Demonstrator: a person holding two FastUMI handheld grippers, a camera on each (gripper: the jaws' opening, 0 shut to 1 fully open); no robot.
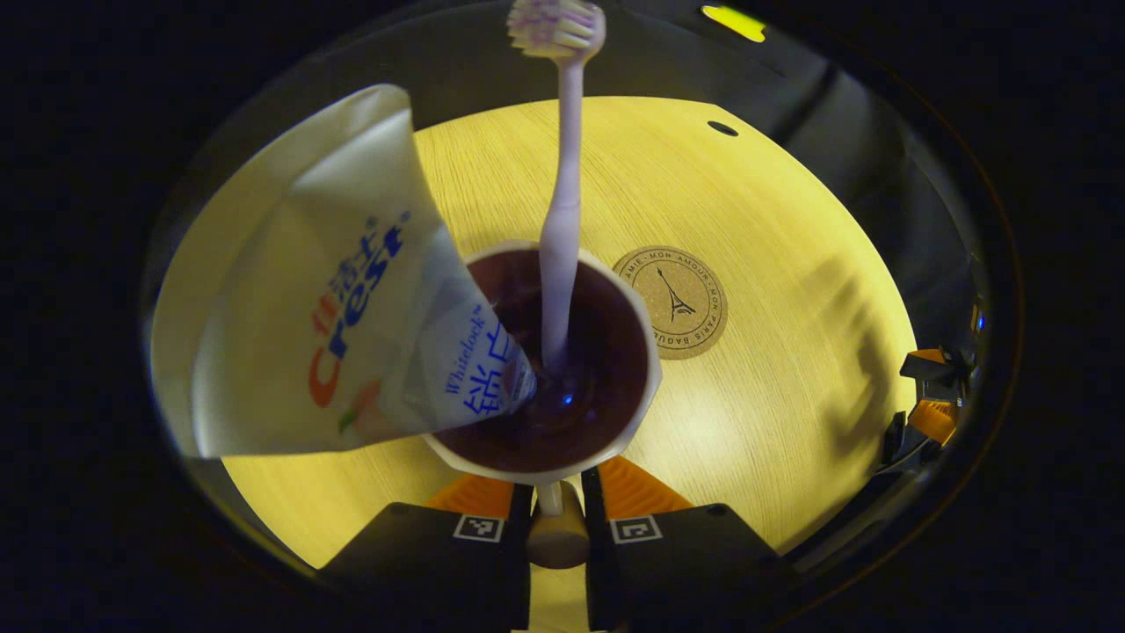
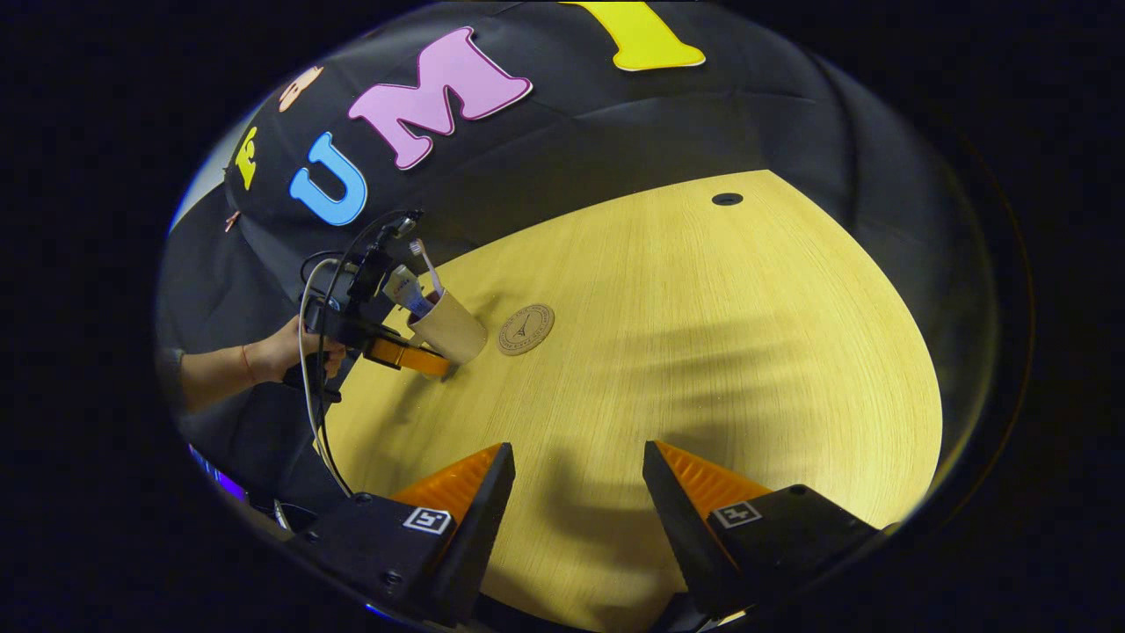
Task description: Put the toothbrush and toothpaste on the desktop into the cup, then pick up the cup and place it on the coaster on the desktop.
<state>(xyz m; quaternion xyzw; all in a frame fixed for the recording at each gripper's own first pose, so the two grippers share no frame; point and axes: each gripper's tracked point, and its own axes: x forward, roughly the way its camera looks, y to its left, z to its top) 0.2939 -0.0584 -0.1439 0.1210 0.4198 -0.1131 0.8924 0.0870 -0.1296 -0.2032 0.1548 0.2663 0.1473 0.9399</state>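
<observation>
A white cup point(image 1: 652, 369) with a dark inside holds a pale purple toothbrush point(image 1: 562, 220), head up, and a white toothpaste tube point(image 1: 334, 299) leaning out to the left. My left gripper point(image 1: 558, 505) is shut on the cup's handle point(image 1: 557, 532) at the near side. The round cork coaster point(image 1: 672, 301) lies on the wooden desktop point(image 1: 756, 193) just right of the cup. In the right gripper view the cup point(image 2: 450, 330) is tilted, close beside the coaster point(image 2: 526, 329); I cannot tell whether its base touches the wood. My right gripper point(image 2: 576, 475) is open over bare wood.
A hand point(image 2: 281, 352) and cable hold the left gripper point(image 2: 413, 356) at the desktop's left edge. A small dark hole point(image 2: 727, 199) sits near the far edge. The right gripper point(image 1: 936, 396) shows at the right rim of the left gripper view.
</observation>
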